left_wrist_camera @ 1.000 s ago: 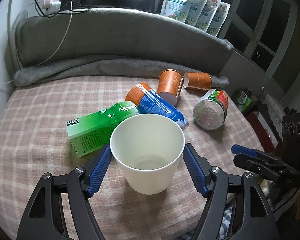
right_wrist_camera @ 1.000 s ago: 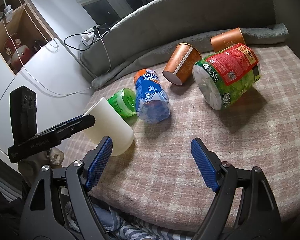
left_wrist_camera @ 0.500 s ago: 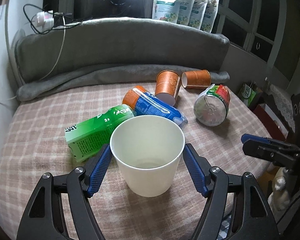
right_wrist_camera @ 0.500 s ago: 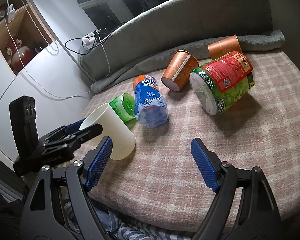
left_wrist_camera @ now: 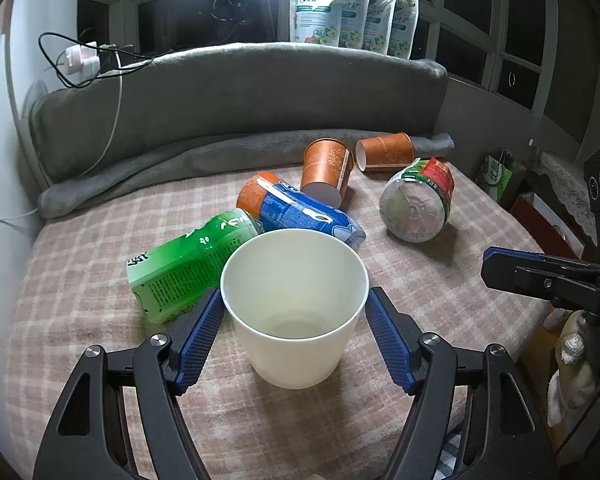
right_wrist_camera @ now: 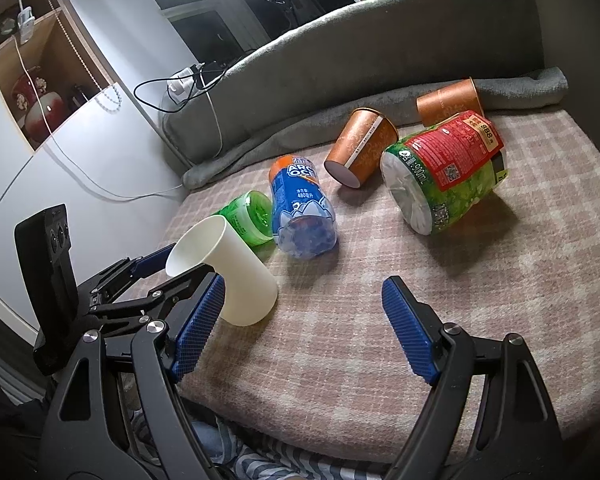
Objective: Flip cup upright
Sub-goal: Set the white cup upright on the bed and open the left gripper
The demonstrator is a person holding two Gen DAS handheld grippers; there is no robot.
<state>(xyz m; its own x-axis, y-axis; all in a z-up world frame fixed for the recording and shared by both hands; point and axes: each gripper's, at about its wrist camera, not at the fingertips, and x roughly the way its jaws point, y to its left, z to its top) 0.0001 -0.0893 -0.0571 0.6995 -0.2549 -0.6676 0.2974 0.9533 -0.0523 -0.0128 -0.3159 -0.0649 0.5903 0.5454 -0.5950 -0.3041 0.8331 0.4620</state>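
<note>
Our left gripper [left_wrist_camera: 294,322] pinches the white paper cup [left_wrist_camera: 295,304], tilted. Our right gripper [right_wrist_camera: 304,316] gapes, empty. Released now, it could tip toward the green plastic bottle [left_wrist_camera: 188,268] at ten o'clock.

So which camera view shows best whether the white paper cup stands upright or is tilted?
The right wrist view: the white paper cup appears side-on, leaning, base on the checked blanket. The left wrist view looks into its mouth, hiding the lean.

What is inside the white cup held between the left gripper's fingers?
The white cup looks empty: bare inner wall and base show in the left wrist view. The left gripper holds it; the underside is hidden.
</note>
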